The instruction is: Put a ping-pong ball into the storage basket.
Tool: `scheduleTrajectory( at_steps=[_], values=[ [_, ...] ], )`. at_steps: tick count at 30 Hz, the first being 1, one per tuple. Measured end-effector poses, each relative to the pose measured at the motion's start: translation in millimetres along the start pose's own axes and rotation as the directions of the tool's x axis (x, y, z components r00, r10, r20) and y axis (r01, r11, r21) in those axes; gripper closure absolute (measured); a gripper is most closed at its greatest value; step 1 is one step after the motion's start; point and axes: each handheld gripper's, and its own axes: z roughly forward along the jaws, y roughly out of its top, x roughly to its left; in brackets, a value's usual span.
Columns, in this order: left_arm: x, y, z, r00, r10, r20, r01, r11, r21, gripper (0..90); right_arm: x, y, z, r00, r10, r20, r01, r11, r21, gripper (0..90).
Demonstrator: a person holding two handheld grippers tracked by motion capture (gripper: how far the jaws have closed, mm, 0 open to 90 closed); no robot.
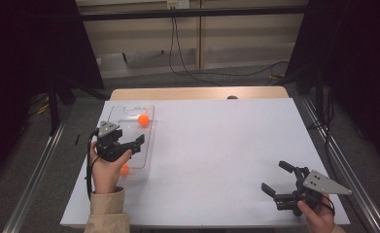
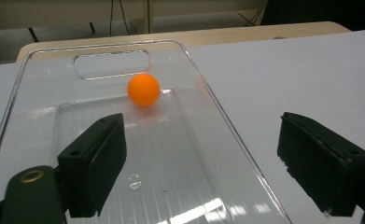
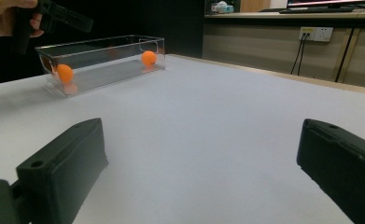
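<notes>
A clear plastic bin (image 1: 151, 127) (image 2: 217, 126) (image 3: 103, 43) stands at the table's left. It holds two orange balls: one at its far end (image 1: 143, 119) (image 2: 143, 90) (image 3: 148, 58), one at its near end (image 1: 125, 169) (image 3: 65, 73). My left gripper (image 1: 140, 143) (image 2: 201, 158) hovers above the bin's middle, open, nothing between its jaws. It also appears at the top left of the right gripper view (image 3: 80, 21). My right gripper (image 1: 277, 178) (image 3: 196, 172) is open and holds nothing, low over the table's near right corner, pointing left.
A white sheet (image 1: 216, 145) covers the table; bare wood (image 1: 197, 93) shows along its far edge. Metal rails (image 1: 37, 165) run beside the table. Cables (image 1: 187, 68) lie on the floor behind.
</notes>
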Motion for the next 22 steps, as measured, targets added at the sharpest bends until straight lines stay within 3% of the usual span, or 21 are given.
scheduleTrajectory(
  at_steps=[8, 12, 15, 19, 22],
  values=[
    [-6.8, -14.3, -15.5, 0.9986, -0.011, 0.052, 0.015, 0.9972, -0.073, 11.0, 0.3, -0.2, -1.4, 1.0, -0.002, 0.004, 0.002, 1.0, 0.002, 1.1],
    [-16.3, -20.0, -25.8, 0.9978, 0.016, 0.065, -0.008, 0.9916, -0.129, 9.5, 0.1, 0.0, -2.0, 1.0, -0.002, 0.005, 0.002, 1.0, 0.001, 1.1],
    [-22.6, -27.7, -31.2, 0.9955, 0.016, 0.093, -0.003, 0.9897, -0.143, 7.6, 0.5, -0.2, -2.2, 1.0, -0.001, 0.005, 0.001, 1.0, 0.003, 1.0],
    [-23.3, -37.2, -36.6, 0.995, 0.041, 0.091, -0.025, 0.9845, -0.173, 5.6, 0.0, -0.7, -1.8, 1.0, -0.003, 0.008, 0.003, 1.0, 0.004, 1.1],
    [-20.8, -39.8, -39.4, 0.9948, 0.028, 0.098, -0.006, 0.9752, -0.221, 4.4, -0.2, -0.9, -1.3, 1.0, -0.003, 0.006, 0.003, 1.0, 0.006, 1.1]
  ],
)
